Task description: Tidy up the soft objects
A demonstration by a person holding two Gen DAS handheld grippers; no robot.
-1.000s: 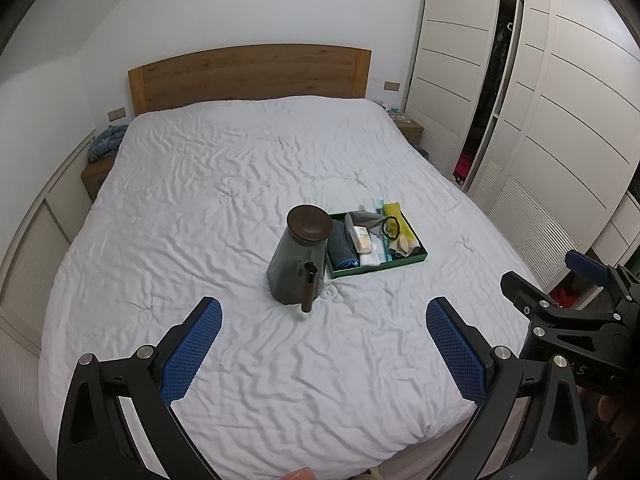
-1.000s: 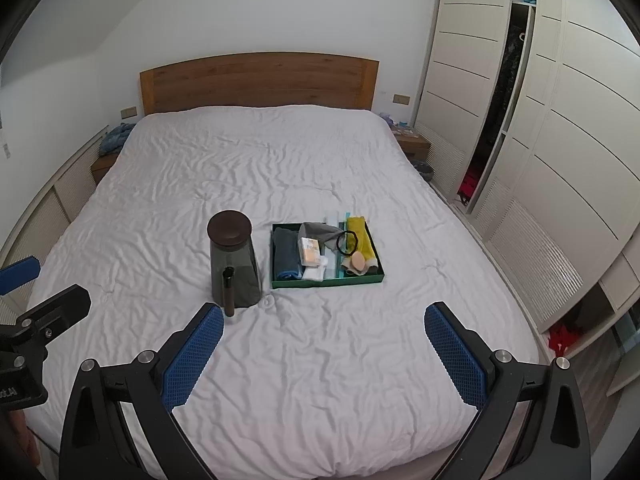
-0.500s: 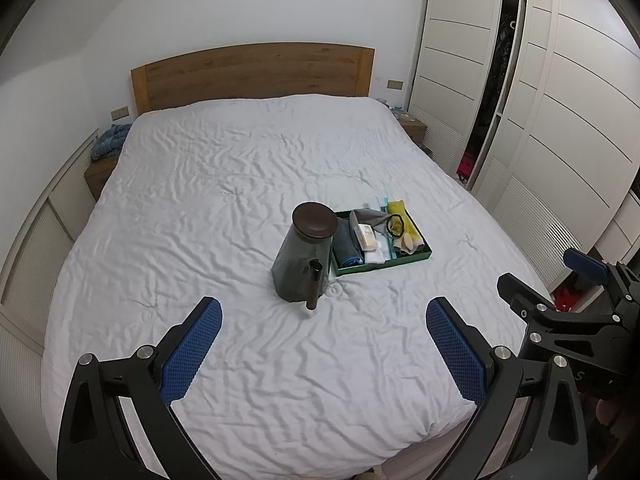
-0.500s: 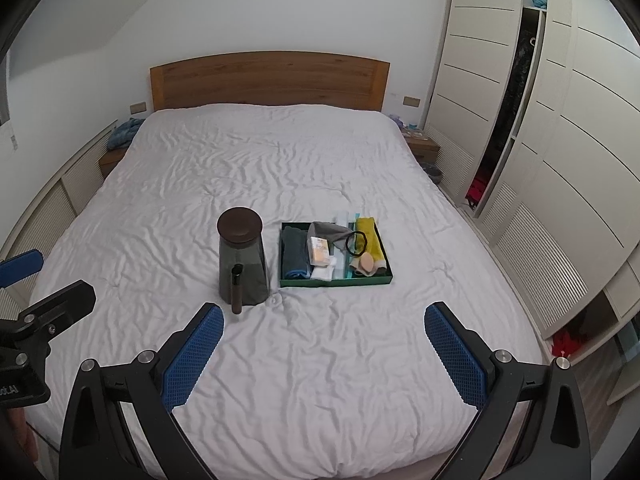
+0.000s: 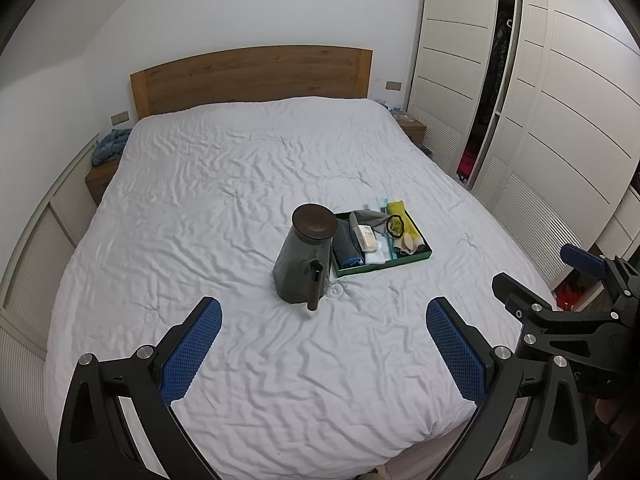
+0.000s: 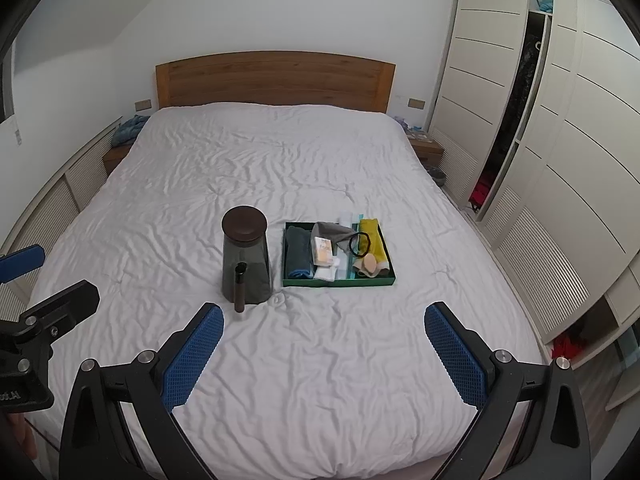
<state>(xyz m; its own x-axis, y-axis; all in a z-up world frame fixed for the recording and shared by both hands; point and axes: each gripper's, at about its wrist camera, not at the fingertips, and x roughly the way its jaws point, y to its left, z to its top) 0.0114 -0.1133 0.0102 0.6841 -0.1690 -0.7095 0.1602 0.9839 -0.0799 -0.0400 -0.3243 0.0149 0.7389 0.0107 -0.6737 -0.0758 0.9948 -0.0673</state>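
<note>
Well back from everything, the left gripper [image 5: 320,344] and the right gripper [image 6: 322,350] hover over the near end of the bed [image 6: 280,160], each with its blue fingers [image 6: 194,356] spread wide and empty. Mid-bed sits a green tray [image 6: 338,281], its long side running across the bed, packed with a rolled blue towel [image 6: 298,252], a grey cloth [image 6: 334,232], a yellow cloth [image 6: 372,240] and a black hair tie [image 6: 359,244]. Just left of it stands a dark jar [image 6: 245,258] with a round brown lid, between the left gripper and the tray. Smaller tray items are hard to make out. A wardrobe [image 6: 540,140] lines the right side.
</note>
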